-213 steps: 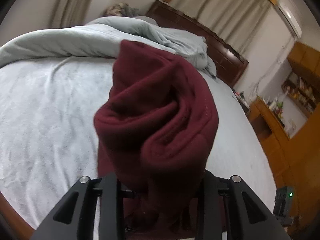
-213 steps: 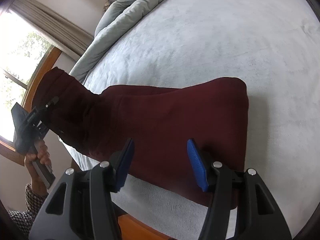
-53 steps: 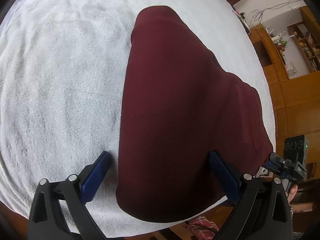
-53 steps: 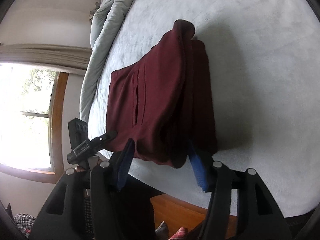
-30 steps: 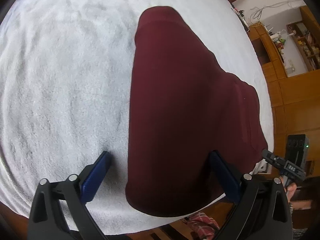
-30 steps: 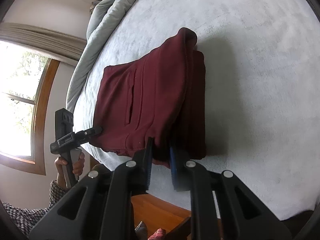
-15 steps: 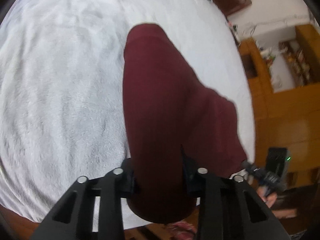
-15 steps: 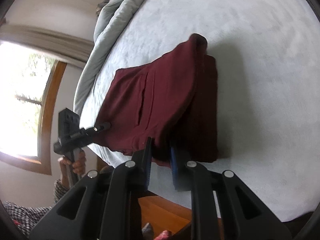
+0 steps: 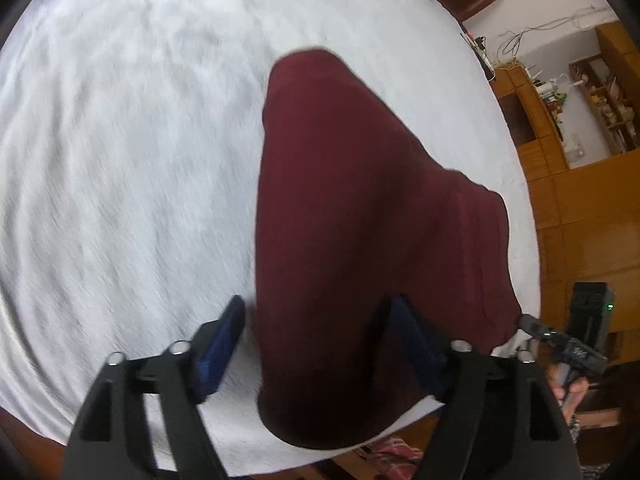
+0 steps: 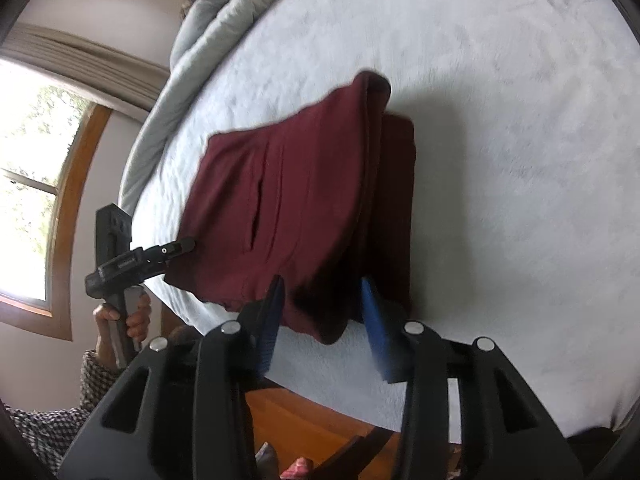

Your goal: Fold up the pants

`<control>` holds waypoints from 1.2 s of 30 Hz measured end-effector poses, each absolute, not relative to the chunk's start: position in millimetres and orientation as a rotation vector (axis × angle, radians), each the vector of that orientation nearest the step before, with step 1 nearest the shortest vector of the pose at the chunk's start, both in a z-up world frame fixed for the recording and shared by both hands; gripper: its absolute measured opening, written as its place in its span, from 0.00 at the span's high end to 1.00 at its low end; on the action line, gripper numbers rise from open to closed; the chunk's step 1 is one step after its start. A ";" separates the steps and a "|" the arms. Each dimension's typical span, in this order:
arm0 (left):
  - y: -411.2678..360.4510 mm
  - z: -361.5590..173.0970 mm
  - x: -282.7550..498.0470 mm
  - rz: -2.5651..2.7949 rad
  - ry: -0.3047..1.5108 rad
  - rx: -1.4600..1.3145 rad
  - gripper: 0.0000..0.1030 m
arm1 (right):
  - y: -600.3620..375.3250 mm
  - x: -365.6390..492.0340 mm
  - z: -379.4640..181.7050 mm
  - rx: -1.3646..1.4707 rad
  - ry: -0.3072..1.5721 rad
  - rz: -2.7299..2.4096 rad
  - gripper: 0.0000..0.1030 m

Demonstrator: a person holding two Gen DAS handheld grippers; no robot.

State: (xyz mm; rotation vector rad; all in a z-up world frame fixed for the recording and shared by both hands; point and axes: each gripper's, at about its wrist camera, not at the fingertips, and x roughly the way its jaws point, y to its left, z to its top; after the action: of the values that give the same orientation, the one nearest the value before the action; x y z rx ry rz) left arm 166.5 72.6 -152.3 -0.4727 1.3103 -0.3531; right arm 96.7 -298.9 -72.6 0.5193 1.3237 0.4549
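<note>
The maroon pants [image 9: 352, 216] lie folded in a thick stack on the white bed [image 9: 120, 160], near its front edge. My left gripper [image 9: 316, 344] is open, its blue-padded fingers on either side of the near end of the stack. My right gripper [image 10: 324, 312] is open too, its jaws straddling a drooping corner of the pants [image 10: 304, 200]. Each gripper shows small in the other's view: the right one [image 9: 560, 340] at the stack's far corner, the left one [image 10: 160, 252] at its left corner.
A grey duvet [image 10: 224, 12] is bunched at the head of the bed. The wooden bed frame [image 10: 320, 420] runs under the near edge. Wooden cabinets and shelves [image 9: 580, 128] stand to the right, and a window [image 10: 28, 160] to the left.
Both grippers were shut on the near edge of the pants half a second ago and have now opened, letting go. The stack rests on the bed.
</note>
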 end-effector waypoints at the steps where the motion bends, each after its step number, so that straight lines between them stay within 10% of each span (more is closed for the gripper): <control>1: 73.1 -149.2 170.5 -0.348 1.305 -0.466 0.19 | -304.2 98.3 -71.3 0.534 1.318 0.448 0.43; 29: 22.1 -174.5 201.8 -0.561 1.428 -0.489 0.10 | -315.9 144.7 -134.8 0.673 1.449 0.477 0.23; 36: 19.4 -161.4 197.1 -0.545 1.433 -0.444 0.21 | -308.0 142.6 -132.8 0.619 1.462 0.522 0.26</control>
State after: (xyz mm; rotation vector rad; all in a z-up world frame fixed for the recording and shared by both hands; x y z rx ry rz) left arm 197.1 19.4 -161.4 -0.4443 1.4334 -0.5450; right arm 142.6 -308.0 -132.8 0.6192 1.4617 0.5216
